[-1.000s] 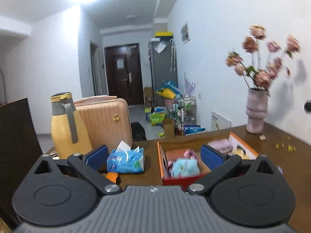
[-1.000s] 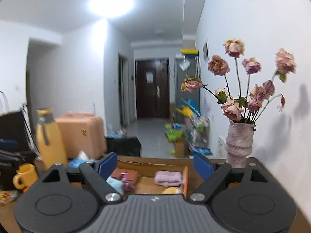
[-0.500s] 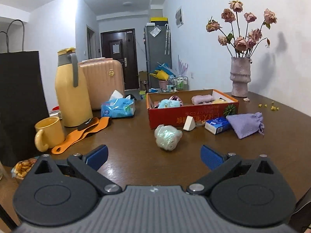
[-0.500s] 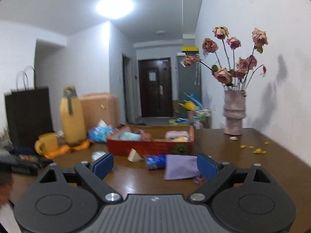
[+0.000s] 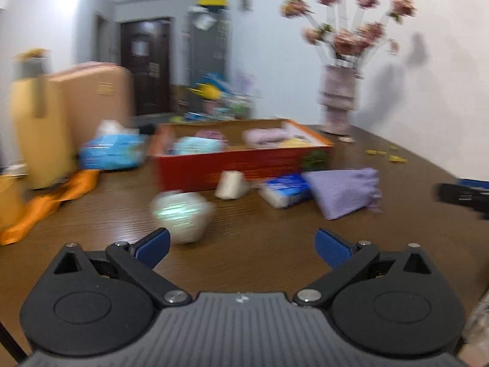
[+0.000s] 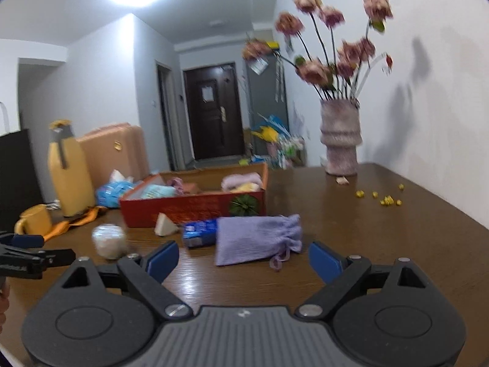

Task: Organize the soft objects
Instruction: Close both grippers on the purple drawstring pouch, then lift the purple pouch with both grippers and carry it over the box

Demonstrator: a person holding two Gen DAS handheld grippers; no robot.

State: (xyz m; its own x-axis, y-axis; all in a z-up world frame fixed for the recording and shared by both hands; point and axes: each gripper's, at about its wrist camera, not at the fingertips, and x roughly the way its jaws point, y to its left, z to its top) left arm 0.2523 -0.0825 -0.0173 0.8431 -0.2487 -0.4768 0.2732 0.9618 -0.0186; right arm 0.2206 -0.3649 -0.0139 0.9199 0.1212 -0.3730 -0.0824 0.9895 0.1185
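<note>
Both grippers hang low over the brown table with jaws spread wide and nothing between the pads. The left gripper faces a pale, shimmery ball lying just ahead of its left pad (this view is badly blurred). The right gripper faces a lilac drawstring pouch lying flat near a blue packet. Behind them stands the red box, holding a few soft items, and a vase of 1 dried bouquet.
</note>
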